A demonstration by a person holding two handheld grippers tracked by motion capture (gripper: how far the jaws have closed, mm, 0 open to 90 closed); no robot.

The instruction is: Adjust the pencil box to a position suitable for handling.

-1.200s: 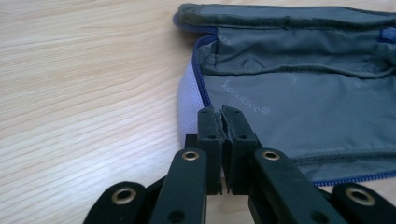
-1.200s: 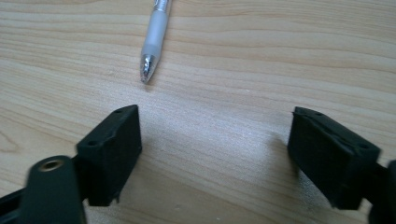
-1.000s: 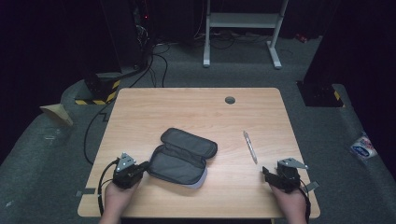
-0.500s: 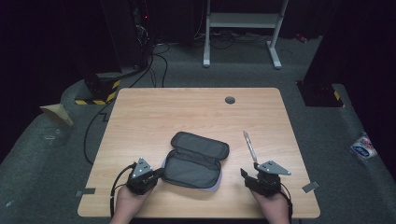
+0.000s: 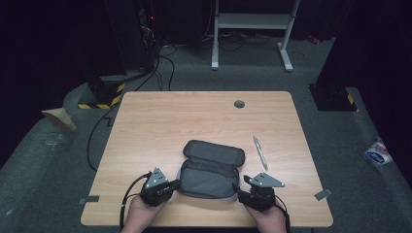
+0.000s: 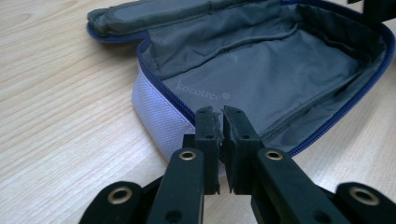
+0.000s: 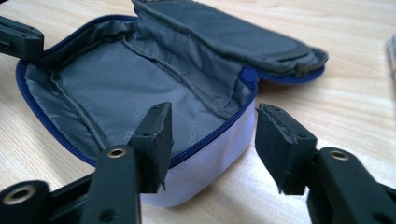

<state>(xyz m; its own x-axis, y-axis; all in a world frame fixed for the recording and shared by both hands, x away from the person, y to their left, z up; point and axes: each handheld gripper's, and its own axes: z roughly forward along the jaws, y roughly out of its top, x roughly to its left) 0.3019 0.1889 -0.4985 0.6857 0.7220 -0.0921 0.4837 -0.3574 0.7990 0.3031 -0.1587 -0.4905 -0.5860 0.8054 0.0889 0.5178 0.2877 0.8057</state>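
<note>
An open grey pencil case (image 5: 211, 170) with a blue zip lies near the table's front edge, its lid flipped back. My left gripper (image 5: 171, 184) is at its left end; in the left gripper view that gripper (image 6: 222, 114) is shut on the pencil case's (image 6: 261, 70) rim, fabric pinched between the jaws. My right gripper (image 5: 238, 191) is at the right end. In the right gripper view this gripper (image 7: 212, 126) straddles the case's (image 7: 140, 70) white corner wall, one jaw inside, one outside. Its jaws have just been closing, and the pads stand clear of the wall.
A silver pen (image 5: 260, 152) lies on the wooden table (image 5: 160, 126) just right of the case. A round grommet (image 5: 239, 104) sits near the far edge. Beyond the table are cables, a yellow-black striped block (image 5: 99, 99) and a white stand (image 5: 252, 29).
The case has slid to the right with my left gripper on it. My right hand has moved left, up to the case's right corner, and its jaws now stand narrower.
</note>
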